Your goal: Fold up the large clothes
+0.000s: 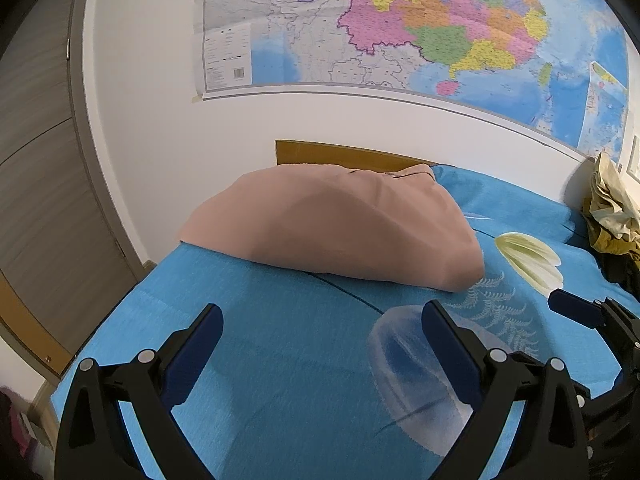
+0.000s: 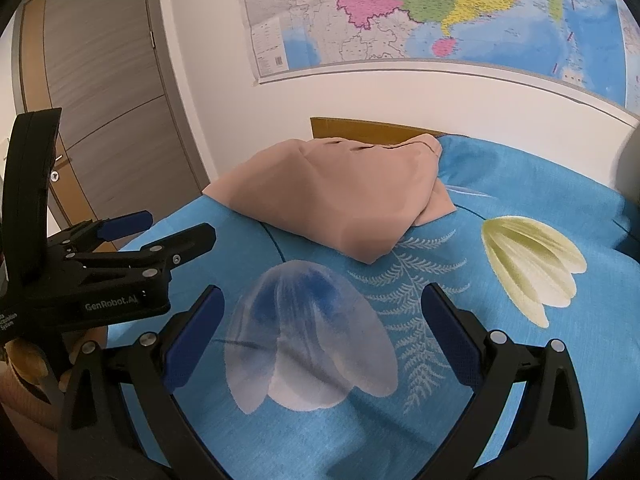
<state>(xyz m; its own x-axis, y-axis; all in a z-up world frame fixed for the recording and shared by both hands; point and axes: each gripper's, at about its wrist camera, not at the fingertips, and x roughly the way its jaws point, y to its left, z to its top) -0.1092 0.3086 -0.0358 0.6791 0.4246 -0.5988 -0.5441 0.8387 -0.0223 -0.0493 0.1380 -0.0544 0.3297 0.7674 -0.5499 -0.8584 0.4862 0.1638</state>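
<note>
A pinkish-tan garment (image 1: 336, 224) lies folded in a compact bundle on the blue flowered bedsheet (image 1: 280, 340), near the bed's far left corner; the right wrist view shows the same garment (image 2: 340, 196). My left gripper (image 1: 322, 322) is open above bare sheet, a short way in front of the bundle, holding nothing. My right gripper (image 2: 320, 304) is open too, over the printed flower, empty. The right gripper (image 1: 580, 312) shows at the right edge of the left wrist view, and the left gripper (image 2: 160, 228) at the left edge of the right wrist view.
A crumpled olive and cream pile of clothes (image 1: 612, 216) sits at the bed's far right. A wooden headboard (image 1: 352, 156) and a wall map (image 1: 400, 32) stand behind the bed. A grey door (image 2: 104, 92) is to the left, beyond the bed's edge.
</note>
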